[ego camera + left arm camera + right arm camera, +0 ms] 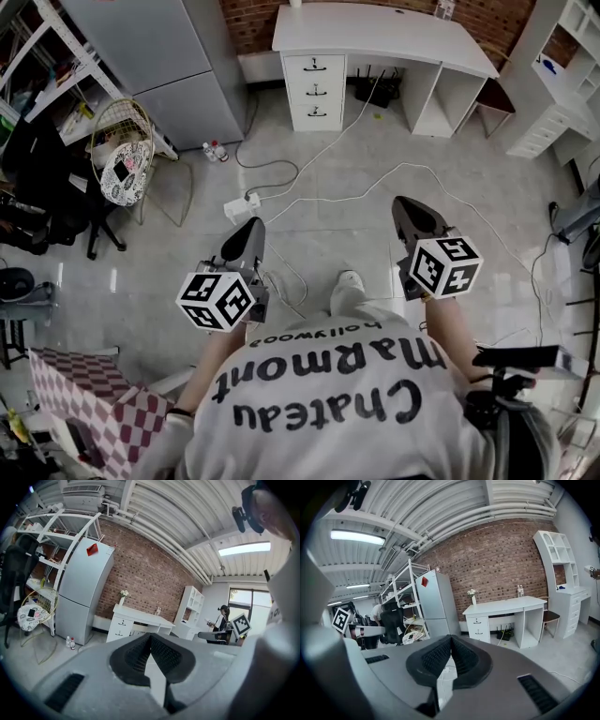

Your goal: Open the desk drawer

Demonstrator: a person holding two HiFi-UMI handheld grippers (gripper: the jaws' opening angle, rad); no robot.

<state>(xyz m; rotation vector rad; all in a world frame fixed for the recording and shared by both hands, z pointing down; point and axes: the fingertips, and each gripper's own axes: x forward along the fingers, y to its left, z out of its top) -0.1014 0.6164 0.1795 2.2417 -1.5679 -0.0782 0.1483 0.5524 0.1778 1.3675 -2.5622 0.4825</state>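
White desk (375, 37) against the brick wall (248, 23), well apart from both grippers. Task's thing is the drawer stack (314, 89): three drawers under the desk's left end as the head view has it, all fronts flush, none pulled. Dark handles (314, 66) on the fronts, too small to read their shape.

Left gripper (246, 239): jaws together, nothing between them. Right gripper (417, 217): same, closed on nothing. Both held out ahead, pointing roughly level at the desk. My read: carry posture for the approach, not a reach. Nothing in range, so no reason for the jaws to stand apart yet.

Step in hand, as I judge it: closing the gap to the desk. Task essentially unstarted.

On the floor (375, 225) short of the desk: white cable (319, 178) running out from under the desk, plus a power strip (241, 206). Trip risk on the way in. Grey fridge (169, 66) just left of the desk, two small bottles (214, 150) at its foot; white shelf unit (562, 84) right of the desk. None of it blocks the drawer fronts.

Next needs: stand in front of the desk's left end, open one gripper, bring it to handle height, clamp a handle, pull straight out from the desk. Which drawer is meant, the task doesn't say.
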